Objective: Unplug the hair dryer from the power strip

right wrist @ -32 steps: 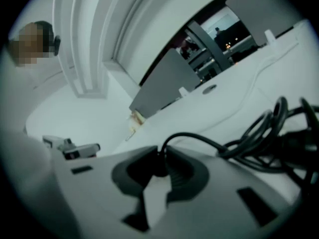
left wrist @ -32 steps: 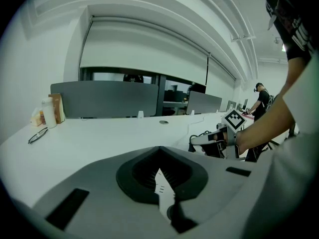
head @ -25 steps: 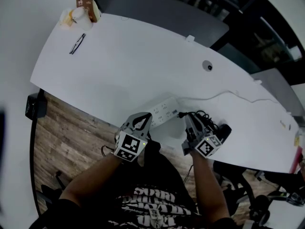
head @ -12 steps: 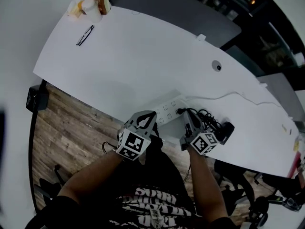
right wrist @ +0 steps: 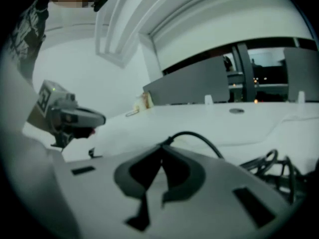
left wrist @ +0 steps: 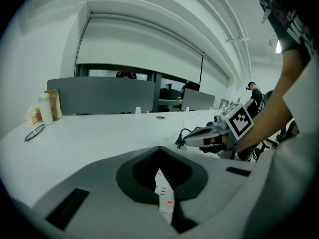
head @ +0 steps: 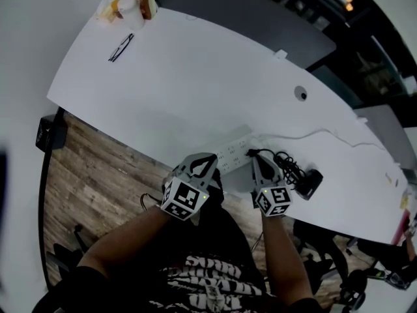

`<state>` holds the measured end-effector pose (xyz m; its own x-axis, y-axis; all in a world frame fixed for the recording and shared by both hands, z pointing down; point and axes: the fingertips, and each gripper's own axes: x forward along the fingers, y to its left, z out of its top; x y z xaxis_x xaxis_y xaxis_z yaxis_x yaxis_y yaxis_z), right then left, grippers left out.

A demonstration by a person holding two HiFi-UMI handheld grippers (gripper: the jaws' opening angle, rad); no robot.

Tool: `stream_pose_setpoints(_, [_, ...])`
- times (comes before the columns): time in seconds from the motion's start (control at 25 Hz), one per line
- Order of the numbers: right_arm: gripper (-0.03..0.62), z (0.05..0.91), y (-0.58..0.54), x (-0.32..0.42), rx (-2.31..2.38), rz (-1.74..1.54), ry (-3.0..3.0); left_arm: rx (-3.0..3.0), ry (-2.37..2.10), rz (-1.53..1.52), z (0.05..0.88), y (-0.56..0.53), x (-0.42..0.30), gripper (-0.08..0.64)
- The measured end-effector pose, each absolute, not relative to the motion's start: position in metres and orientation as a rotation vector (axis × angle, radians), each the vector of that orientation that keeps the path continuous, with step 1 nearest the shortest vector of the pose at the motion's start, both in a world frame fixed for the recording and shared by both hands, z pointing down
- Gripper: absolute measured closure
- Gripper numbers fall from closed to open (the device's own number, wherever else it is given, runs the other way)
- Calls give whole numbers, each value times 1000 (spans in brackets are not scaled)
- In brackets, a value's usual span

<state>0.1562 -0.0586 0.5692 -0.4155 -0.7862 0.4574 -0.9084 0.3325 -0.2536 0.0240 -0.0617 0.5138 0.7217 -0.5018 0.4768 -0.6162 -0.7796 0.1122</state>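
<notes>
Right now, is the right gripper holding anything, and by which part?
Yes: the right gripper pinches the hair dryer's black cord by its plug, at the power strip.

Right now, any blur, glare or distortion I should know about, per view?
Head view: sharp, but with heavy fisheye; the table edge bows and the corners go black. Left gripper view: crisp inside a round dark vignette, and the power strip LED is readable. Right gripper view: soft all over, the cable is smeared, and there is a mosaic patch at top left.
</notes>
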Motion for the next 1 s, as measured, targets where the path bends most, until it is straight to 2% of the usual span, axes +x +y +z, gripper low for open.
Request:
stream_pose_setpoints(0.08, [557,569,-54,147,1492,710,-2378,2671,-870,627,513,-63,27,535])
stream_pose_setpoints(0.24, [544,560,-53,151,1553,958,-2494,2690,-843,627,510,-66,32,535])
stream_pose_setpoints(0.28, [472,558,-53,152,1552,1022,-2518,2693,-838,630,510,-67,33,535])
stream_pose_setpoints(0.32, [428,556,-53,153,1547,1084,-2539,2696,-834,633,510,-68,33,535])
stream_pose_setpoints(0.52, [426,551,-67,162,1546,1400,-2635,2698,-812,650,516,-74,43,535])
stream_pose_setpoints(0.84, [426,560,-90,183,1571,1728,-2675,2662,-646,751,540,-81,75,535])
stream_pose_setpoints(1.0, [390,559,-92,196,1613,1891,-2680,2646,-610,773,546,-79,83,535])
